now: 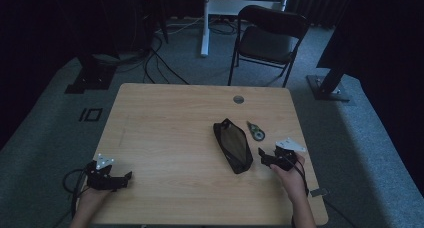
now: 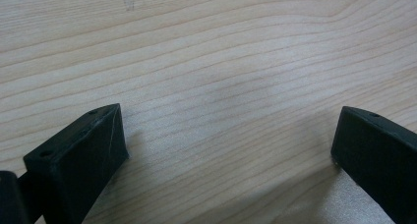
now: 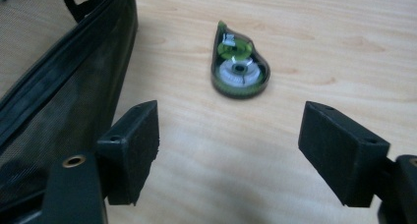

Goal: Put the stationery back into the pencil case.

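So the thing you're going for looks like the correction tape dispenser [image 3: 240, 69], the little green-and-clear teardrop one. In the high view it sits right of centre on the table [image 1: 165, 138], just beside the upper right end of the black mesh pouch [image 1: 233, 146] but not touching it.

In the right gripper view the dispenser is straight ahead of your right gripper [image 3: 228, 153], a bit above the middle of the frame, and it lines up with the gap between the fingers [image 3: 135, 145]. Its long axis runs up and down in that frame, pointy tip away from you and the round fat end toward you. The fingers would close across its width, which I'd say is what you want. They're spread wide with nothing between them, plenty of room for the body. The pouch's zipper edge runs along the left of that frame, close to the left finger, so I'd watch you don't snag the mesh going in.

Your right hand is clearly the nearer one; in the high view the gripper sits at the lower right, just below the dispenser, held low and pointing up the frame toward it.

Your left gripper [image 1: 107, 175] is parked at the lower left, well apart from everything, fingers wide and empty over bare wood.
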Demonstrator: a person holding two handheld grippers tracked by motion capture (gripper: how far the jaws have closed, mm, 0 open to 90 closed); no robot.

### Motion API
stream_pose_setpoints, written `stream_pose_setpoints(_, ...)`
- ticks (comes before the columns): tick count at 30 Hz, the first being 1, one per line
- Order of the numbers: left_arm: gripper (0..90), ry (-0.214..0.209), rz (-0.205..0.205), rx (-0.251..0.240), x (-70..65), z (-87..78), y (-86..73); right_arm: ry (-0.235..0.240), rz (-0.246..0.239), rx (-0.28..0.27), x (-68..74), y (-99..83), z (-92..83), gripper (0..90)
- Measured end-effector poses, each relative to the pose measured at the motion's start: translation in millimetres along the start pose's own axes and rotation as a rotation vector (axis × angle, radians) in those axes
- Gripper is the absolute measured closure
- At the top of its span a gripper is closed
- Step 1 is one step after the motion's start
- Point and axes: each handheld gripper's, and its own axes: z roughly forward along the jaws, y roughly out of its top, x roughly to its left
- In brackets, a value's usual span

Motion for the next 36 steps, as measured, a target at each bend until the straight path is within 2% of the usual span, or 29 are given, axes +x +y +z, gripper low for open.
stream_pose_setpoints(7, 0.1, 0.0, 0.0, 0.001, 0.0, -0.1, 0.1, 0.001, -0.014, 0.008, -7.2, 13.7, 13.3, 21.2)
stream_pose_setpoints(10, 0.1, 0.0, 0.0, 0.001, 0.0, -0.1, 0.1, 0.007, -0.005, 0.012, -11.6, 21.6, 23.9, 24.2)
stream_pose_setpoints(13, 0.1, 0.0, 0.0, 0.001, 0.0, -0.1, 0.1, 0.027, 0.002, 0.01, -12.9, 24.1, 28.7, 24.4)
stream_pose_setpoints(14, 0.1, 0.0, 0.0, 0.002, 0.0, -0.1, 0.1, 0.044, 0.007, 0.016, -14.5, 27.4, 35.2, 25.1)
stream_pose_setpoints(16, 0.1, 0.0, 0.0, 0.001, 0.0, -0.1, 0.1, 0.038, 0.009, 0.024, -15.5, 29.2, 37.1, 27.0)
stream_pose_setpoints(17, 0.1, 0.0, 0.0, 0.002, 0.0, -0.1, 0.1, 0.028, -0.008, 0.022, -16.9, 33.5, 41.0, 28.4)
stream_pose_setpoints(21, 0.1, 0.0, 0.0, 0.001, 0.0, -0.1, 0.1, 0.042, -0.016, 0.019, -16.7, 41.3, 47.6, 26.5)
stream_pose_setpoints(22, 0.1, 0.0, 0.0, 0.002, 0.0, -0.1, 0.1, 0.036, -0.036, 0.031, -15.9, 45.6, 53.0, 24.9)
stream_pose_setpoints(23, 0.1, 0.0, 0.0, 0.001, 0.0, -0.1, 0.1, 0.036, -0.036, 0.031, -15.9, 45.6, 53.0, 24.9)
stream_pose_setpoints(24, 0.1, -0.001, 0.0, 0.002, 0.0, -0.1, 0.1, 0.049, -0.032, 0.041, -15.1, 48.6, 58.6, 20.2)
stream_pose_setpoints(26, 0.1, 0.0, 0.0, 0.002, 0.0, -0.1, 0.1, 0.042, -0.051, 0.054, -14.7, 50.5, 64.0, 20.1)
stream_pose_setpoints(32, 0.1, 0.0, 0.0, 0.002, 0.0, -0.1, 0.1, 0.039, -0.055, 0.081, -17.2, 53.0, 77.7, 19.2)
stream_pose_setpoints(36, 0.1, 0.0, 0.0, 0.001, 0.0, -0.1, 0.1, 0.054, -0.072, 0.123, -18.8, 54.2, 91.1, 18.8)
